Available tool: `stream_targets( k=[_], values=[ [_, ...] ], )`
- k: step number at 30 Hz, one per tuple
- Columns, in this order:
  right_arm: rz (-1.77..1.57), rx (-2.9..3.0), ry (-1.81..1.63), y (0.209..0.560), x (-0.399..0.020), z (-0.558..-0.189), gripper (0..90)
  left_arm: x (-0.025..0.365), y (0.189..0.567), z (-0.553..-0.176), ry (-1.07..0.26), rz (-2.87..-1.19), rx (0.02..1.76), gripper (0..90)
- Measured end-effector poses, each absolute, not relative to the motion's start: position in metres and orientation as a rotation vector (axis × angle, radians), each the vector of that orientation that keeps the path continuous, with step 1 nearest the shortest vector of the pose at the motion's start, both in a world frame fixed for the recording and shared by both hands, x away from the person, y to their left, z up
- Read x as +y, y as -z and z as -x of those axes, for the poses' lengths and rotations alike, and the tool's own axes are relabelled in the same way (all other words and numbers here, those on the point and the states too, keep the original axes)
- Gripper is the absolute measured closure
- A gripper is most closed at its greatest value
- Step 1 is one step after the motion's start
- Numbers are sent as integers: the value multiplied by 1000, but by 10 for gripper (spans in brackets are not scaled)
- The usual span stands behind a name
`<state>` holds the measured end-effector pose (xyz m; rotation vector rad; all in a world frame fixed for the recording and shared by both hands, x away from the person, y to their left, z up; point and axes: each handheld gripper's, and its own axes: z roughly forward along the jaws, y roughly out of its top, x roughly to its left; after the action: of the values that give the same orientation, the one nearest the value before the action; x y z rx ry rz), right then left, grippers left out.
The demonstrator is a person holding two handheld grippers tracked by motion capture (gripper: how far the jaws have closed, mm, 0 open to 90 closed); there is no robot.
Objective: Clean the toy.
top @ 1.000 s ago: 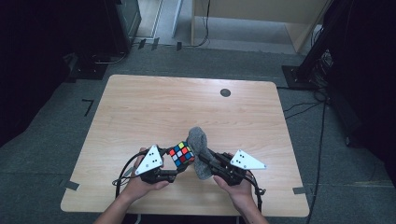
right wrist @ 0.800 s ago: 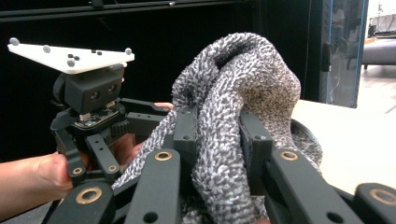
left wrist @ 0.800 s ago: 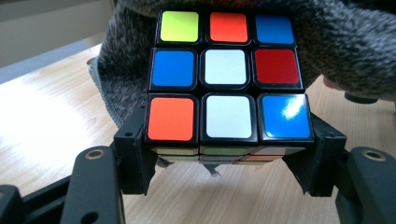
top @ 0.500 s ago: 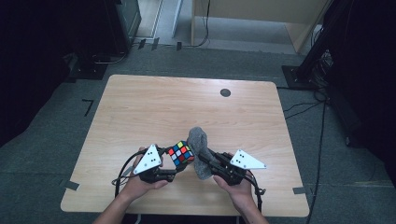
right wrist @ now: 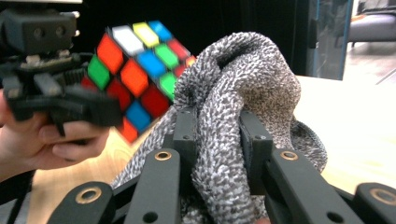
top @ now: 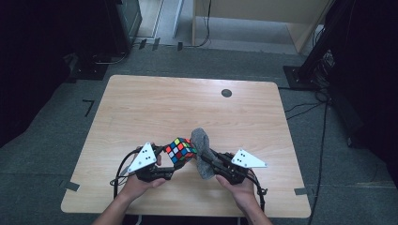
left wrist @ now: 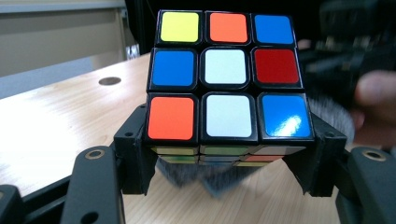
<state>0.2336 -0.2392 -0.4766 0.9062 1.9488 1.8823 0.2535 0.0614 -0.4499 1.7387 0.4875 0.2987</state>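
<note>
1. Nothing has shifted much since the earlier frames: both hands, cube and cloth sit at the same spot over the near edge of the table, cloth top maybe slightly lower against the cube.
2. Wooden table [top: 155, 108] is light, with a dark round grommet [top: 226, 93] near its far edge; grey floor around it.
3. Left gripper [top: 174, 165] is clenched on the puzzle cube [top: 180, 149], one jaw on each side of the cube's lower layer, seen clearly in the left gripper view [left wrist: 224, 154].
4. Right gripper [top: 210, 158] pinches a grey knit cloth [top: 202, 152]; in the right gripper view the jaws squeeze a bunched fold of it [right wrist: 219, 154].
5. Cube is held off the tabletop, tilted, between the two hands, near the front edge.
6. Cloth touches the cube's right side, bulging above it and hanging just beside it.
</note>
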Motion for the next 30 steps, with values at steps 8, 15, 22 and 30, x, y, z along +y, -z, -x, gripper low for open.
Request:
stream_targets(
  k=[8, 15, 22, 30],
  values=[
    [-775, 2048, -1902, 481, -219, -228, 733, 63, 449, -255, -236, -1704, 497, 340],
    [-780, 1979, -1905, 475, -226, -228, 733, 66, 449, -257, -222, -1702, 506, 340],
    [-729, 2045, -1883, 480, -218, -226, 729, 64, 451, -258, -193, -1698, 517, 340],
    [-774, 2013, -1855, 480, -221, -229, 729, 63, 451, -258, -198, -1705, 519, 340]
  ],
)
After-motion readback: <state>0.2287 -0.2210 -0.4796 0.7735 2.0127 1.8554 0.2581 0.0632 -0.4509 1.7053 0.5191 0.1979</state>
